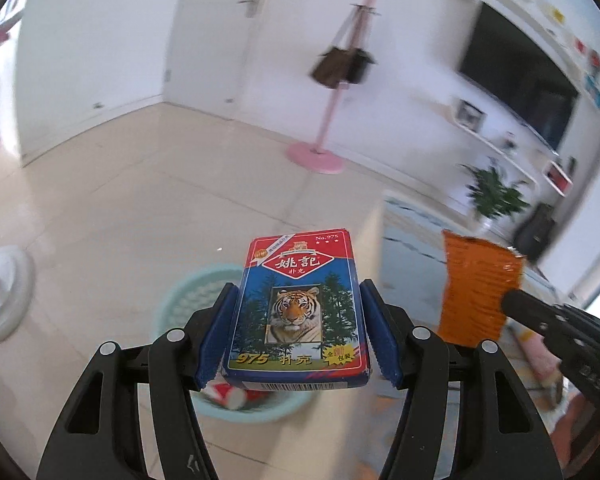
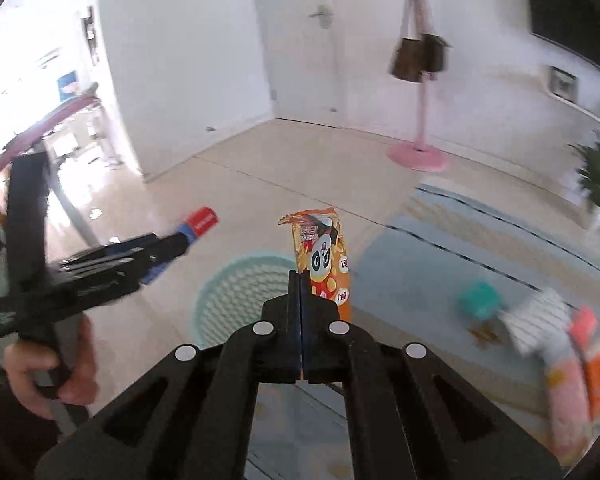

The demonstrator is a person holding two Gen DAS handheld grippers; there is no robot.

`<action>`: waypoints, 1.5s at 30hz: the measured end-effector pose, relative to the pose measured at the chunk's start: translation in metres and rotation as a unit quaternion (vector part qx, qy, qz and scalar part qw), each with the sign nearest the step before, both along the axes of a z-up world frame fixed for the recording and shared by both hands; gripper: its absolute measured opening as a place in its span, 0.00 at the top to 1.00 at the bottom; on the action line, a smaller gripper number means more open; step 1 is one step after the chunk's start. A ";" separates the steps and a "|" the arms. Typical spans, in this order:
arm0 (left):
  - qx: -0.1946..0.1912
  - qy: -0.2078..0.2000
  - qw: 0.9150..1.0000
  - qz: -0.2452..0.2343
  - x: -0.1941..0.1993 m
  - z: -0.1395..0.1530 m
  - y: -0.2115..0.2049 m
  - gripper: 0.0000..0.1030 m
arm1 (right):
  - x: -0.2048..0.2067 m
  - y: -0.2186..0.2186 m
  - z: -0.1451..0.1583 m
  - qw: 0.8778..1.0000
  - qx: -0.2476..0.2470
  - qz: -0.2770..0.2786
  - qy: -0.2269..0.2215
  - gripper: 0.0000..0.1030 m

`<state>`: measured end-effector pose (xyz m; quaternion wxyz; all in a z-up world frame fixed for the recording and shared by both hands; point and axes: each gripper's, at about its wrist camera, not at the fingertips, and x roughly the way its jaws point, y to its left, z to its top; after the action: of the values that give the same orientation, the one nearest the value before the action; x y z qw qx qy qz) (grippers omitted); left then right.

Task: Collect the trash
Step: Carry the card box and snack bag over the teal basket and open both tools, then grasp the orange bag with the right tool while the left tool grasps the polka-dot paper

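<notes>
Our left gripper (image 1: 298, 320) clamps a playing-card box (image 1: 300, 304) with a tiger on it between its blue pads, held above the teal basket (image 1: 188, 300) on the tiled floor. Our right gripper (image 2: 301, 280) is pinched tight on an orange panda snack wrapper (image 2: 324, 256), just right of the basket, over the blue rug (image 2: 440, 256).

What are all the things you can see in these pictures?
playing-card box: 1, red and blue, in left gripper
snack wrapper: 1, orange, in right gripper
basket: 1, teal, on floor below
coat stand: 1, pink, by wall
bags: 2, brown, hanging on coat stand
plant: 1, green, by TV shelf
TV: 1, black, on wall
left gripper: 1, black
right gripper: 1, black
hand: 1, holding left gripper
</notes>
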<state>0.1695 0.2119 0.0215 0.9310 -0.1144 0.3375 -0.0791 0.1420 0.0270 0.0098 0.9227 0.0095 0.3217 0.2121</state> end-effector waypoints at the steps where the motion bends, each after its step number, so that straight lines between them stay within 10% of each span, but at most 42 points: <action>1: 0.000 0.005 1.000 0.010 0.005 -0.005 0.010 0.42 | 0.004 0.008 -0.003 1.000 0.003 0.007 0.002 1.00; 19: -0.012 0.096 0.995 0.019 0.063 -0.101 0.041 0.38 | 0.075 0.072 -0.096 0.992 0.034 0.028 0.117 1.00; 28: -0.020 0.057 0.997 0.042 0.046 -0.072 0.047 0.30 | 0.069 0.056 -0.094 0.992 0.034 0.012 0.125 0.71; 33: -0.021 0.017 0.999 0.035 0.027 -0.032 0.031 0.32 | 0.046 0.034 -0.069 0.994 0.036 0.003 0.104 0.71; 45: -0.064 -0.069 0.993 -0.074 -0.063 0.046 -0.081 0.32 | -0.085 -0.073 0.013 0.995 0.023 -0.093 -0.003 0.55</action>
<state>0.1062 0.1312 0.0672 0.9346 -0.1426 0.2742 -0.1764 0.0574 -0.0456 0.0225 0.9391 0.0604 0.3114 0.1326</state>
